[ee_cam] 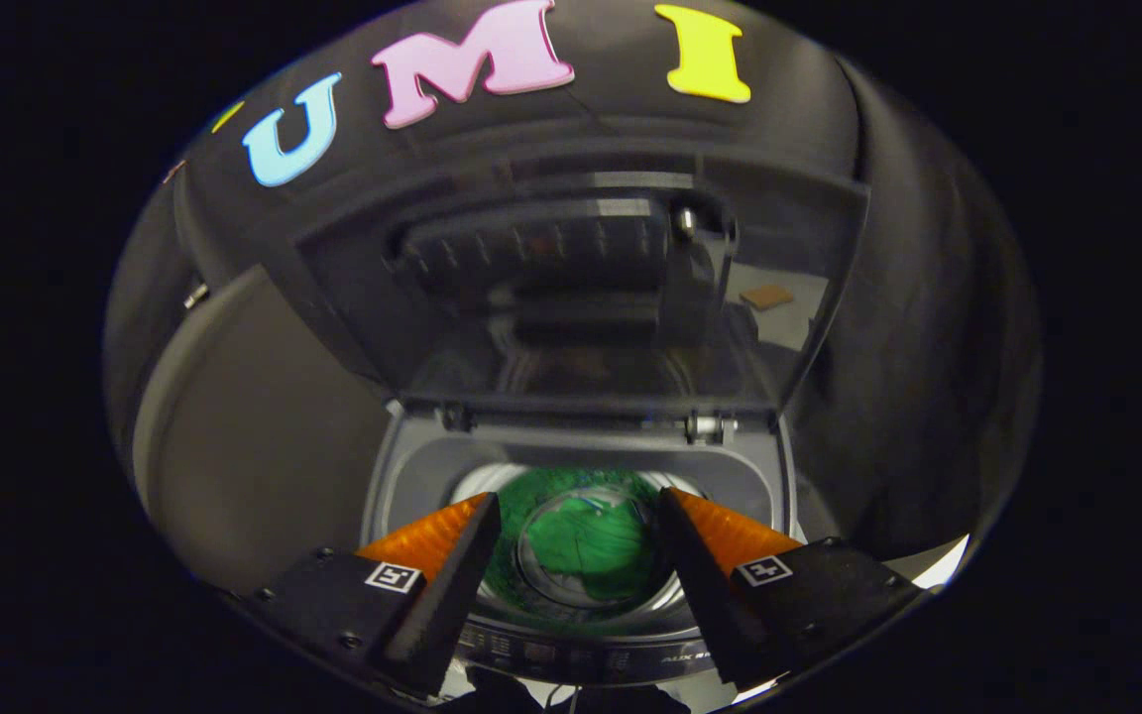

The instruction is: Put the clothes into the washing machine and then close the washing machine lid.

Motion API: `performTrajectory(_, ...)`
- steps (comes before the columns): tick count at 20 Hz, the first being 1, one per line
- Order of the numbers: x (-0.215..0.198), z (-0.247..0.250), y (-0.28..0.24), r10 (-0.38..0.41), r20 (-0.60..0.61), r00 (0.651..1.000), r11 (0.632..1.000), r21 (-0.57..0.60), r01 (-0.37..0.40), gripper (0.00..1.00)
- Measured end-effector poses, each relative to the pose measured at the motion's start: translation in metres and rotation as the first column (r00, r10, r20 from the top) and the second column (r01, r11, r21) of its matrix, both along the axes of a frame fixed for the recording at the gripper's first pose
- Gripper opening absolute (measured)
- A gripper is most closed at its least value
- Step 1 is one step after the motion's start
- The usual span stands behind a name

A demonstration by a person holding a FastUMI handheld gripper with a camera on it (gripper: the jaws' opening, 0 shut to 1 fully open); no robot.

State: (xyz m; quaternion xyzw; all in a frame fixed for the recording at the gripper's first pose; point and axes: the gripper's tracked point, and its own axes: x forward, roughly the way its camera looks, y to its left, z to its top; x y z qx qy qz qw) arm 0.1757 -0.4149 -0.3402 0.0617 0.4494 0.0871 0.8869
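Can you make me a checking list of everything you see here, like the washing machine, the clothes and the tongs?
Surface: top of a washing machine, tub open just ahead of the tongs.
Job's things: green clothes lie inside the drum; the glass lid stands raised and open behind the tub, not yet closed.
Clutter: nothing seen.
Grippers: the tongs are open, fingers apart above the tub, holding nothing.
Cables: nothing seen.
Surroundings: black cloth booth wall behind and beside the machine; reflections show in the lid's glass.
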Motion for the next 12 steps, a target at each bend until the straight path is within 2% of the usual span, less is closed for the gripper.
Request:
performTrajectory(4, 0.041, 0.082, 0.004, 0.073, 0.194, 0.978, 0.997, -0.045, -0.066, 0.99)
performTrajectory(6, 0.072, 0.12, 0.009, 0.048, 0.276, 0.96, 0.999, 0.012, -0.053, 0.99)
performTrajectory(8, 0.109, 0.15, 0.007, -0.022, 0.341, 0.94, 0.997, 0.075, -0.004, 0.99)
performTrajectory(10, 0.145, 0.149, -0.004, -0.071, 0.308, 0.949, 0.996, 0.075, 0.05, 0.99)
performTrajectory(12, 0.166, 0.126, -0.011, -0.095, 0.25, 0.963, 0.994, 0.083, 0.077, 0.99)
